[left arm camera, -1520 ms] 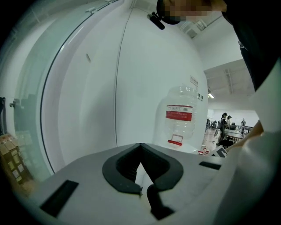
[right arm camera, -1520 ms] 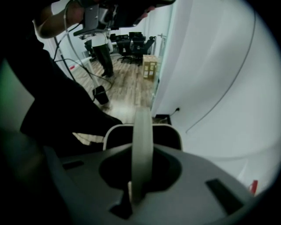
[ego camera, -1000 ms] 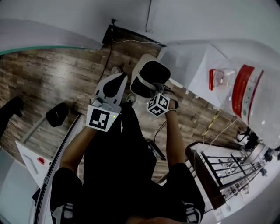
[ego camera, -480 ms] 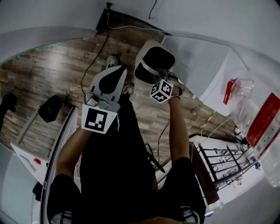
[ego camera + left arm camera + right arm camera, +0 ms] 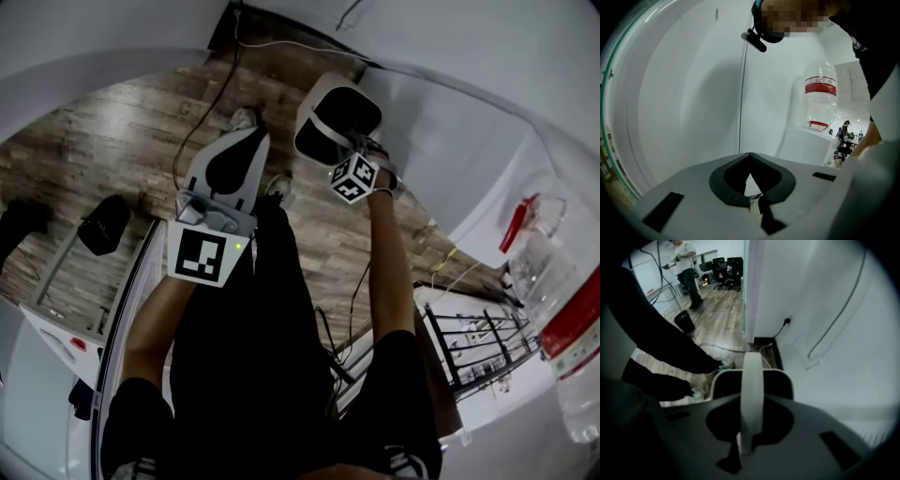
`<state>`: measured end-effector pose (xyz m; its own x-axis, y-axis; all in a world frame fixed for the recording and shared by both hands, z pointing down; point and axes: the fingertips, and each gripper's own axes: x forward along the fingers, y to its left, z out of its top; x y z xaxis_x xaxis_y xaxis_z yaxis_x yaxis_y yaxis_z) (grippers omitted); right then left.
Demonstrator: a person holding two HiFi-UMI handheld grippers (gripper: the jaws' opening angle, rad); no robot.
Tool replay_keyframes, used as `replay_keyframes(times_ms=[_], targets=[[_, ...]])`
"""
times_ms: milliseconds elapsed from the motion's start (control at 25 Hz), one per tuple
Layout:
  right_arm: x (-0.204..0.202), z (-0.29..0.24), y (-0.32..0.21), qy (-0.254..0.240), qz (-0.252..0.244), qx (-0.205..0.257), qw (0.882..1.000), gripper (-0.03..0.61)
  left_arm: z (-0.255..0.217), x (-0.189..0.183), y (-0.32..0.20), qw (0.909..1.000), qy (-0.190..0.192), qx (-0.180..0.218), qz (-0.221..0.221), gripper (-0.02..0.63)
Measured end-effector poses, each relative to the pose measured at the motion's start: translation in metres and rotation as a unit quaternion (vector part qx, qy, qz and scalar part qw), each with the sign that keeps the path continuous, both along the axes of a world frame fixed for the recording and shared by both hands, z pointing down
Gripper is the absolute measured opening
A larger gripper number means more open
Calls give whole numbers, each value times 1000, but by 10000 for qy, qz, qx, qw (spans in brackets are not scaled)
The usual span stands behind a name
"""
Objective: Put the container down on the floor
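Wood floor (image 5: pixel 94 141) lies under one container (image 5: pixel 336 117), handle (image 5: pixel 752 371) pinched by right tongs (image 5: pixel 751 401); left tongs (image 5: pixel 750 154) pressed together.

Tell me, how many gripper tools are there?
2. The left gripper is at the head view's left, shut and empty; the right gripper clamps the handle of the container. None seems hidden.

Dim, grainy, underexposed throughout. Bends hard toward black corners. Glows brightest, without glare, on the white wall (image 5: pixel 825 310) beyond the container (image 5: pixel 780 371); sinks into shadow inside the container. Blurs softly just in front of it.
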<state>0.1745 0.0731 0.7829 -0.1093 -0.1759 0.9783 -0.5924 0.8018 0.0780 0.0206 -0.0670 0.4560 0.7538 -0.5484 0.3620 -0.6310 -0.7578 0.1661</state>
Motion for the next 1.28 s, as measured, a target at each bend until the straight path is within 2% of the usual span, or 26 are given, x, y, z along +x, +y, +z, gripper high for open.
replay_keyframes(times_ms=[440, 680, 1000, 1280], targets=[[10, 69, -16, 175, -193, -289, 9992, 41, 31, 7, -21, 9998, 170, -31, 33, 29], [23, 99, -20, 319, -83, -369, 9988, 41, 49, 2, -22, 9995, 198, -228, -76, 29], [37, 131, -36, 491, -171, -569, 9970, 41, 64, 0, -26, 9985, 307, -365, -283, 29], [55, 152, -52, 664, -227, -686, 9952, 40, 79, -6, -31, 9985, 202, -429, -270, 29]])
